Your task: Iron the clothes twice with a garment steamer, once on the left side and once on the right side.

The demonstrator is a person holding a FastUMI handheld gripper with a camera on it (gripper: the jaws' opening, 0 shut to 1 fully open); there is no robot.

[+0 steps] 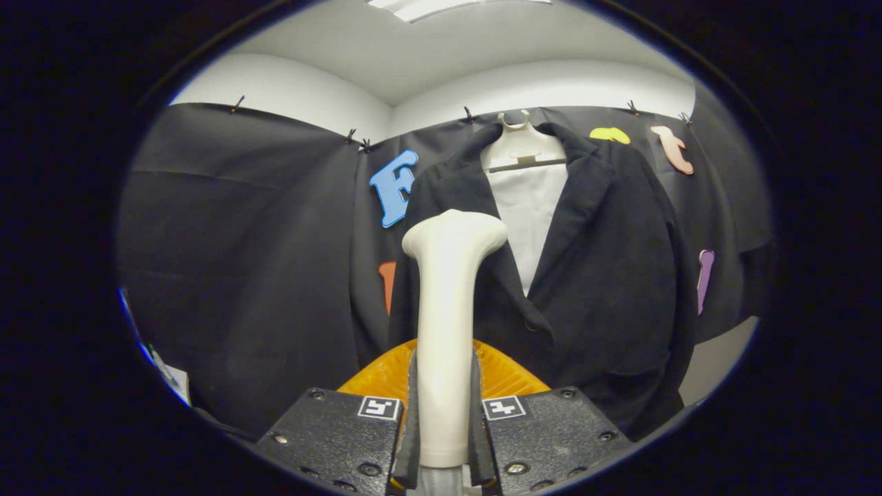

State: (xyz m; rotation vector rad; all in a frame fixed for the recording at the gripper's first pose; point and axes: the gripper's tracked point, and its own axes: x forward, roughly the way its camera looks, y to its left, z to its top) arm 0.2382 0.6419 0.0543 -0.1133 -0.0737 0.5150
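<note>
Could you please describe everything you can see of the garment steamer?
The garment steamer is a smooth, cream-white, plastic-looking wand: a long handle widening into a flared head at the top. It stands upright, clamped between both fingers of the gripper, and its head overlaps the left lapel of the dark jacket beyond; whether it touches the fabric is unclear.

Test booth, not a home: black cloth (241,262) clipped up as walls, white ceiling (413,62), jacket (606,289) hung on a hanger (520,148).

A white hanger (518,146) hangs under a ceiling light (420,7).
</note>
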